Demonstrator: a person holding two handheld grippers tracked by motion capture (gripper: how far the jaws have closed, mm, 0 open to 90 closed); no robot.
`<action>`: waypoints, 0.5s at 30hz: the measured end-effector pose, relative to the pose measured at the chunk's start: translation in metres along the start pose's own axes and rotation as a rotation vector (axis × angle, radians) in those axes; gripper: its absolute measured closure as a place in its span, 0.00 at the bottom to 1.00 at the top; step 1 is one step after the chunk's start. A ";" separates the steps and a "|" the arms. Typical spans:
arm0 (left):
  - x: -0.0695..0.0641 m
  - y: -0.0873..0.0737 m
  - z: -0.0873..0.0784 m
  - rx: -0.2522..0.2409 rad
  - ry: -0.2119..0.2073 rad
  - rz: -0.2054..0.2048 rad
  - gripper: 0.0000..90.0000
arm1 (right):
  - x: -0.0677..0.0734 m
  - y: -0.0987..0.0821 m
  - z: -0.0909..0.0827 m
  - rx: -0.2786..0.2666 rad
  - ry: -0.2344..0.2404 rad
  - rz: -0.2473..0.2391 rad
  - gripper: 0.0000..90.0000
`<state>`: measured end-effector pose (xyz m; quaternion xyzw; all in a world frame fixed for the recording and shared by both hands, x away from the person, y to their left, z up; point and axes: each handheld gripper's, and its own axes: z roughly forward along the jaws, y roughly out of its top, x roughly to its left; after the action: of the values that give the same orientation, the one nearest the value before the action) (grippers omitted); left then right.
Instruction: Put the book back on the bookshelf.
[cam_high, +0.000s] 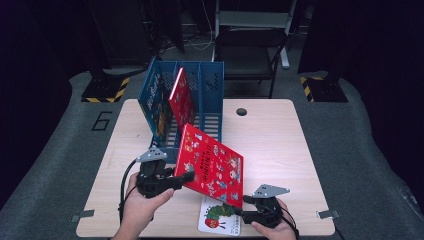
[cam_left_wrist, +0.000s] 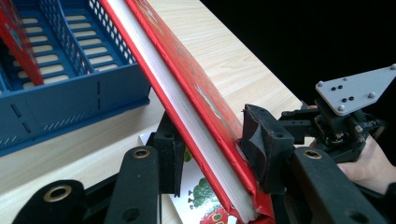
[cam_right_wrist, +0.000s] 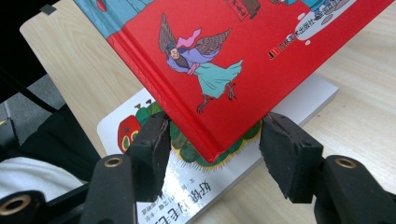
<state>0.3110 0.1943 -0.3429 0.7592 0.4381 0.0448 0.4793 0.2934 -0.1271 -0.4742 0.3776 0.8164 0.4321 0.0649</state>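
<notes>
A large red picture book (cam_high: 212, 165) hangs tilted over the table, its top edge leaning toward the blue file rack (cam_high: 210, 85). My left gripper (cam_high: 187, 176) is shut on the book's lower left edge; in the left gripper view both pads press on the red book (cam_left_wrist: 201, 93). My right gripper (cam_high: 243, 207) stands open at the book's lower right corner. In the right gripper view that corner of the red book (cam_right_wrist: 243, 51) sits between the jaws of the right gripper (cam_right_wrist: 212, 140). Under it a white caterpillar book (cam_right_wrist: 135, 126) lies flat on the table.
Another red book (cam_high: 181, 97) stands upright in a slot of the rack, with slots free to its right. The light wooden table (cam_high: 270, 140) has bare room on the right half. A dark chair (cam_high: 250, 50) stands beyond the far edge.
</notes>
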 end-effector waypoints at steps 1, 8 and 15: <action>0.000 0.002 0.000 -0.004 0.002 0.002 0.67 | 0.000 0.001 -0.001 -0.001 0.002 0.003 0.48; 0.000 0.010 -0.001 -0.002 0.000 0.013 0.67 | -0.001 0.006 -0.003 -0.018 -0.002 -0.006 0.48; -0.002 0.017 -0.001 -0.003 0.004 0.030 0.67 | -0.003 0.010 -0.005 -0.025 -0.008 -0.005 0.48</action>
<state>0.3195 0.1906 -0.3286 0.7649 0.4276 0.0544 0.4787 0.2991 -0.1292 -0.4638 0.3767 0.8116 0.4404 0.0739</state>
